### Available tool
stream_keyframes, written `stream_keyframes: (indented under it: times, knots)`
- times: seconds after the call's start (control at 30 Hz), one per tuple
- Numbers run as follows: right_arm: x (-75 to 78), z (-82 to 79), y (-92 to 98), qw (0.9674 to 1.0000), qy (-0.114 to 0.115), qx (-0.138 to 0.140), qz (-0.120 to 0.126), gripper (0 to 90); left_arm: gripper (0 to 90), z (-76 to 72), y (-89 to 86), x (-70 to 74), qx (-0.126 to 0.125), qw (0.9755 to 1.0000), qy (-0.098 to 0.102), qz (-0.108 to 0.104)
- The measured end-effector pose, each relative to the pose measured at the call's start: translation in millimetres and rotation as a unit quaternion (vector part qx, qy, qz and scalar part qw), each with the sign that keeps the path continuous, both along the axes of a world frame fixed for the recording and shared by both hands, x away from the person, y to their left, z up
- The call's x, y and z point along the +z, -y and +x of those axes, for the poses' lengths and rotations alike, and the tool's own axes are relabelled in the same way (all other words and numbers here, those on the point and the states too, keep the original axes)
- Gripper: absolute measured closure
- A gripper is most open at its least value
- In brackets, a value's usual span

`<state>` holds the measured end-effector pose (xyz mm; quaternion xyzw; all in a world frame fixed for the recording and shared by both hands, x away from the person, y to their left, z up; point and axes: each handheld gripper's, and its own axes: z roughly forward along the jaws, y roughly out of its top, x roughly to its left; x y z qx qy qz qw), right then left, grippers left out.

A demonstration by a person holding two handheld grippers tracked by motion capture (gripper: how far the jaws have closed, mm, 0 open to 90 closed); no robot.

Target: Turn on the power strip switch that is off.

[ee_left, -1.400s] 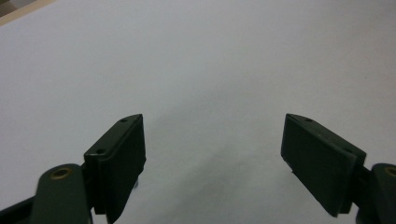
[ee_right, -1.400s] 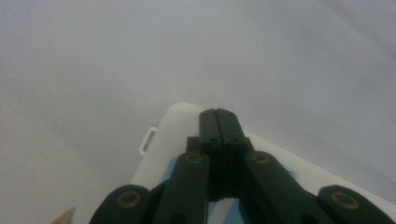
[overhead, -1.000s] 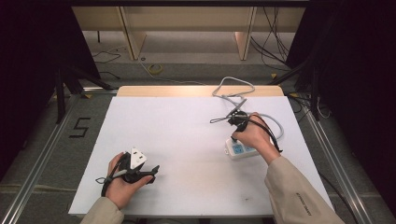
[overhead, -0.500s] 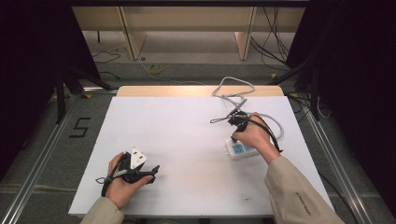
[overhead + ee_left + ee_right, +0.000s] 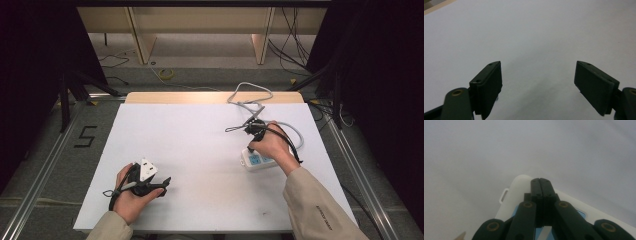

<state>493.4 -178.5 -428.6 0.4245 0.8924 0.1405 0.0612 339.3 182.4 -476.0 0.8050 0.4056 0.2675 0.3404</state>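
A white power strip (image 5: 258,160) with blue sockets lies at the right of the white table (image 5: 200,135), and its grey cable (image 5: 251,96) loops off toward the far edge. My right gripper (image 5: 251,148) points down at the strip's near-left end. In the right gripper view my right gripper (image 5: 540,181) is shut, jaws pressed flat together, with the tips over the strip's rounded white corner (image 5: 517,191); nothing shows between them. My left gripper (image 5: 165,181) rests low at the near left of the table. In the left gripper view my left gripper (image 5: 537,87) stands wide open over bare table.
The table's wooden far edge (image 5: 190,97) runs behind the strip's cable. Metal rails (image 5: 45,160) flank the table on the floor. Cables (image 5: 167,74) and wooden frame legs (image 5: 142,40) stand beyond the far side.
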Motion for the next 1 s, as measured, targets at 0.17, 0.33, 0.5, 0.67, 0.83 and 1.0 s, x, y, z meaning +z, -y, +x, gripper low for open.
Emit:
stream_keyframes:
  times: [0.17, 0.33, 0.5, 0.67, 0.83, 1.0]
  knots:
    - [-0.6, 0.6, 1.2, 1.0000, 0.000, 0.000, 0.004, 90.0, 22.2, 0.1, -0.2, 0.0, -0.001, 1.0000, 0.000, 0.001]
    - [-1.0, -0.2, 0.8, 1.0000, 0.003, 0.002, 0.002, 90.0, 22.2, -0.2, 0.2, -0.1, 0.000, 1.0000, 0.001, 0.000]
    - [-2.5, -0.9, 2.3, 0.9999, 0.001, -0.004, 0.010, 90.0, 22.2, -0.3, 0.6, 0.0, -0.001, 1.0000, 0.001, 0.001]
    - [-2.2, -2.0, 0.1, 1.0000, 0.009, 0.004, -0.001, 90.0, 22.2, -0.3, 0.4, 0.2, -0.001, 1.0000, 0.001, 0.001]
    - [-2.5, -2.4, 2.5, 0.9999, 0.011, 0.004, 0.007, 90.0, 22.2, 0.5, -0.6, -0.5, -0.001, 1.0000, -0.001, 0.001]
    - [-3.5, -4.0, 6.5, 0.9996, 0.018, 0.002, 0.022, 90.0, 22.2, 0.3, -0.7, -0.5, -0.001, 1.0000, -0.001, 0.002]
